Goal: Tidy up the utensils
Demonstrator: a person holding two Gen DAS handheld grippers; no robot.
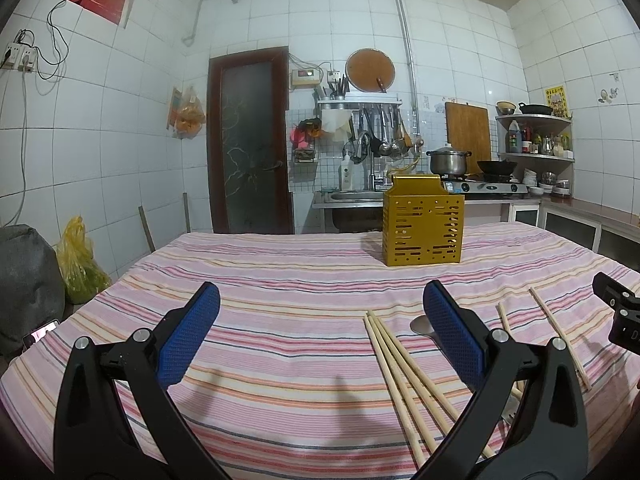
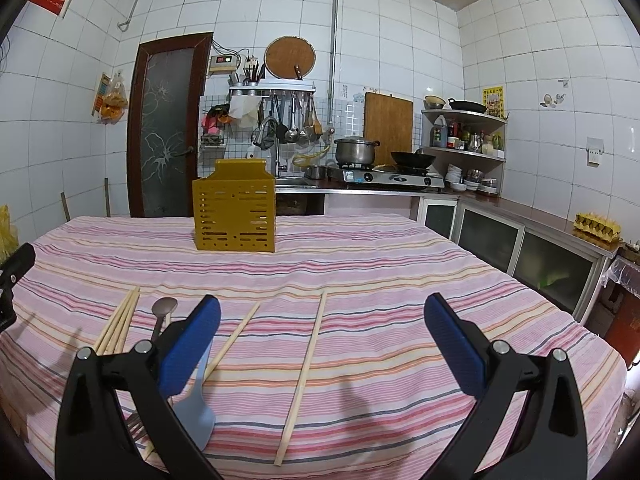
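A bench [image 2: 360,272] draped in a pink striped cloth is filling most of the kitchen view. Toward its far side a gold perforated utensil holder [image 2: 234,216] is standing upright, well apart from the loose utensils. Nearer the front edge, both hand-held grippers are hovering over the cloth. The left hand-held gripper [image 1: 320,332] is holding its blue padded jaws wide apart with nothing between them, and the right hand-held gripper [image 2: 322,340] is doing the same. A bundle of three wooden chopsticks [image 1: 404,376] is lying together on the cloth. Two single chopsticks [image 2: 304,376] are lying separately, to the right of the bundle. A pale blue spatula [image 2: 196,408] is resting flat beside the right gripper's left finger. A metal spoon [image 2: 163,310] is lying just beside the bundle, its handle partly hidden.
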